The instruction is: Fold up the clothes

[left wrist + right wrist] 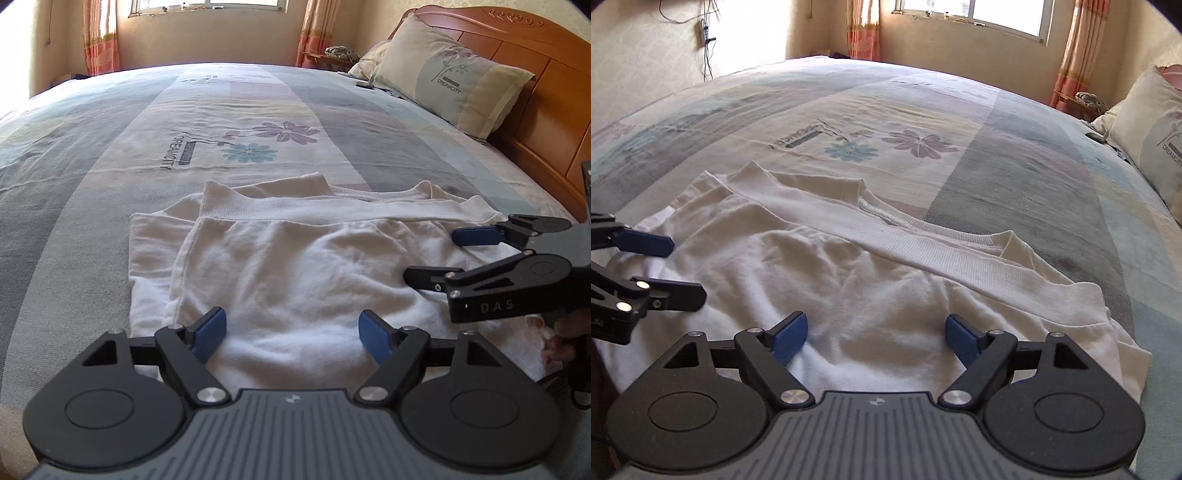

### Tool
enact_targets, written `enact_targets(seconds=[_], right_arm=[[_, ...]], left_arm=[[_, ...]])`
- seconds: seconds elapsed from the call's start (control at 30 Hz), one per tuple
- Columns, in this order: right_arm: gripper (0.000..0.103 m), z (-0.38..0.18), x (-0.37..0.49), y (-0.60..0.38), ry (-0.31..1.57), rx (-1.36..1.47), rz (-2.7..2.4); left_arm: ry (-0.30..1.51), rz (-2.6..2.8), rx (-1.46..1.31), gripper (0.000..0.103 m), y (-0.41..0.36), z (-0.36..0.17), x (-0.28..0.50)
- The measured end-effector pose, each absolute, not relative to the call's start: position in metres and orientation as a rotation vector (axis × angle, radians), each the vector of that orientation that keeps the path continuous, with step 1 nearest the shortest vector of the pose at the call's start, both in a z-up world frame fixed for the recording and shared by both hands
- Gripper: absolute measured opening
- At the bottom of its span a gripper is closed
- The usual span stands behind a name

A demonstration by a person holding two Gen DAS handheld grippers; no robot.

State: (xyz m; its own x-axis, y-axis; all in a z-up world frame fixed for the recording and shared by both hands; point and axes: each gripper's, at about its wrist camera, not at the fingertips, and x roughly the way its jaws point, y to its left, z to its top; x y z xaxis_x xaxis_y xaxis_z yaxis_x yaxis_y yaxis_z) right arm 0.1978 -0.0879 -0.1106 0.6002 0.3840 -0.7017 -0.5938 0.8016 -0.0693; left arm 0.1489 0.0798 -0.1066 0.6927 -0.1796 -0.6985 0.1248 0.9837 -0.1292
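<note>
Open left gripper (293, 334) over white garment (280, 266)

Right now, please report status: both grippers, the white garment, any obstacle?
Left gripper open, empty. Right gripper open, empty. White sweatshirt partly folded, flat on bed. Nothing in the way.

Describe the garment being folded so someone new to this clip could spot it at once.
On the bed, below the printed flowers, lies a white sweatshirt. It is the only plain white thing on the patterned sheet, with a ribbed hem folded across it.
</note>
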Motion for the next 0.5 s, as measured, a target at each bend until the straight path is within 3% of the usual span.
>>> enact_targets(seconds=[0.33,0.5], right_arm=[[0.092,-0.078,0.19,-0.142,0.75,-0.123,0.521],[0.095,-0.096,0.182,-0.173,0.818,-0.071,0.424]], left_arm=[[0.792,-0.161,-0.047,0.082,0.073,-0.107,0.15],[0.807,-0.14,-0.039,0.083,0.07,-0.105,0.15]])
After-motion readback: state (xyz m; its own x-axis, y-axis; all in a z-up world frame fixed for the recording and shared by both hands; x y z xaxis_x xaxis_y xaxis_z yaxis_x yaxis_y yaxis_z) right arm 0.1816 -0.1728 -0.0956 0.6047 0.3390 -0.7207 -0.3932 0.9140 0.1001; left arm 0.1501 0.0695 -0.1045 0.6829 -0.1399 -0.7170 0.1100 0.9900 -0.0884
